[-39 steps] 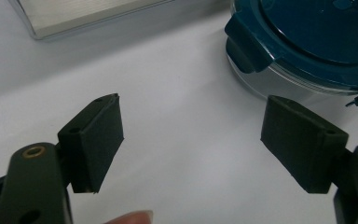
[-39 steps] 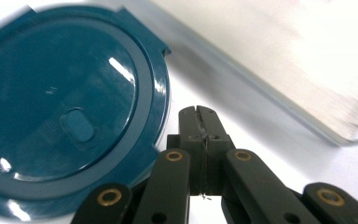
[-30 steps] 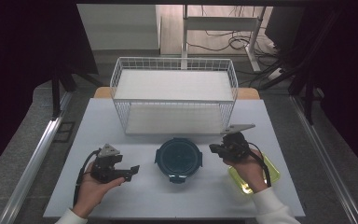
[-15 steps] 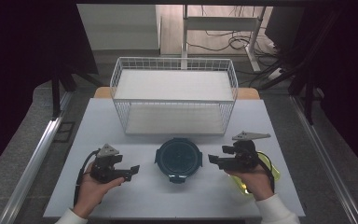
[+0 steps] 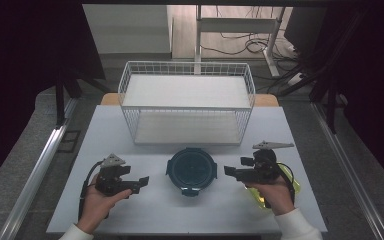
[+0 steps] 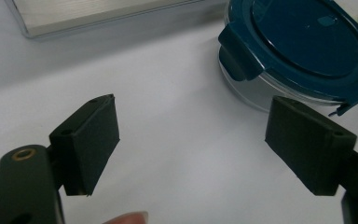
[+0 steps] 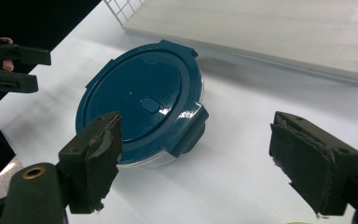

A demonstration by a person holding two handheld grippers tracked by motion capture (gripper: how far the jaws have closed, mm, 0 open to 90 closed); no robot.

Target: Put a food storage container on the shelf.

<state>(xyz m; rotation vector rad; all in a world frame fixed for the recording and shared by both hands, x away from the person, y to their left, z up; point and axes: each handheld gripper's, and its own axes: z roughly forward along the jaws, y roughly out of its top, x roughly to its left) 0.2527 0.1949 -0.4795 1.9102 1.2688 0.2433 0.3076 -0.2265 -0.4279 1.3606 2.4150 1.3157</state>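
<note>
A round clear container with a dark teal clip lid (image 5: 191, 171) sits at the middle of the white table (image 5: 145, 210). My left gripper (image 5: 142, 181) lies level to its left, pointing at it. Its jaws have just been opening and stand open with nothing between them (image 6: 191, 140); the container (image 6: 307, 46) is ahead to the right. My right gripper (image 5: 228, 171) points at the container from the right. Its jaws have also just been opening and are open and empty (image 7: 196, 163), with the container (image 7: 140, 100) just ahead of the left jaw.
A white wire basket (image 5: 187, 102) with a flat pale board (image 7: 270, 32) inside stands behind the container. A translucent yellow-green thing (image 5: 295, 186) lies under the right hand near the table's right edge. The left gripper (image 7: 25, 67) shows far off in the right gripper view.
The right gripper has drawn back a little toward the near right and swung level to face the container, and its jaws look wider. The left gripper has stayed put.
</note>
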